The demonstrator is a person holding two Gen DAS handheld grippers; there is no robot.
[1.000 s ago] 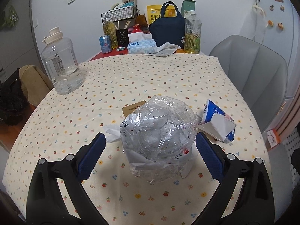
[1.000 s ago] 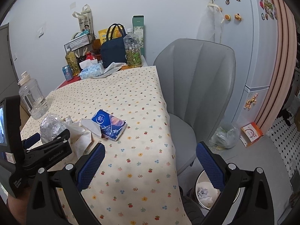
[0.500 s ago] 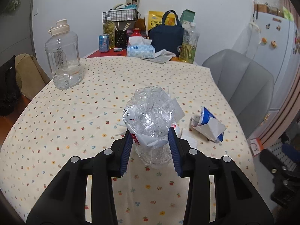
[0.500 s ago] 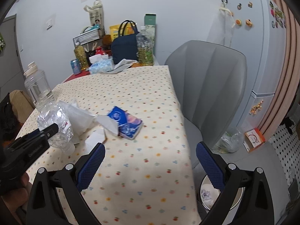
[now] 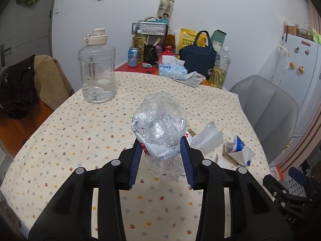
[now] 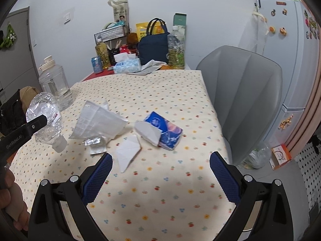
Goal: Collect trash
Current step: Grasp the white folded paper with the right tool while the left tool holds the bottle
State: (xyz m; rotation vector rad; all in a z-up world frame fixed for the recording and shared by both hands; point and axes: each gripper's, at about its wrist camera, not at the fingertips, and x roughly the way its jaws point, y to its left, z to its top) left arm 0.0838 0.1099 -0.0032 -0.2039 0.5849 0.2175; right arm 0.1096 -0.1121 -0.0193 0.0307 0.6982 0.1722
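Note:
A crushed clear plastic bottle (image 5: 160, 128) is lifted off the table, and my left gripper (image 5: 161, 160) is shut on it, blue pads pressing its sides. The same bottle (image 6: 45, 118) hangs at the far left of the right wrist view, cap end down. My right gripper (image 6: 160, 176) stands open over the dotted tablecloth (image 6: 160, 196) with nothing between its fingers. Ahead of it lie a blue tissue pack (image 6: 164, 132), a folded white paper (image 6: 128, 152), a crumpled white wrapper (image 6: 96, 120) and a small foil scrap (image 6: 92, 141).
A big clear water jug (image 5: 97, 70) stands at the table's left. Bottles, a can, a tissue box (image 5: 172, 69) and a navy bag (image 5: 197, 60) crowd the far end. A grey chair (image 6: 242, 102) is on the right, a fridge (image 6: 289, 60) behind it.
My left gripper has closed on the crushed bottle and lifted it off the table, uncovering the wrapper beneath. My right gripper has shifted nearer to the tissue pack and papers, still open.

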